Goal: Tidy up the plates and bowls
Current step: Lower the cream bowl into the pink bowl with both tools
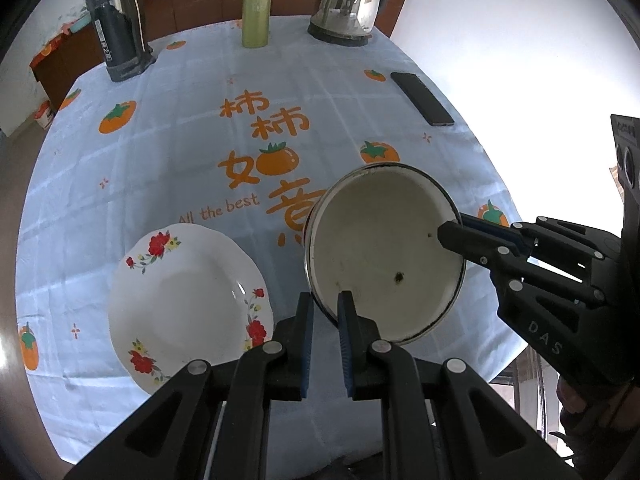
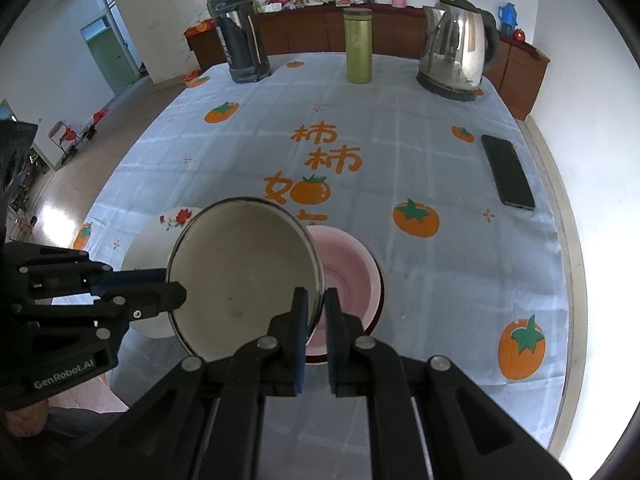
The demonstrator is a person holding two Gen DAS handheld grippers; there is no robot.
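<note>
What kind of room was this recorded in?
Probably a home dining room: a table with a persimmon-print cloth, an electric kettle and thermos on it, and a wooden sideboard behind.

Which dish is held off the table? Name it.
The metal-rimmed enamel bowl, tilted in the air. Both tongs, left and right, pinch its rim. The floral plate and the pink bowl rest on the tablecloth.

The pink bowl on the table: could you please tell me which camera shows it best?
The right wrist view. There the pink bowl sits on the tablecloth, its right side clear, its left side hidden by the raised enamel bowl and the right tongs. The left wrist view shows none of it.
</note>
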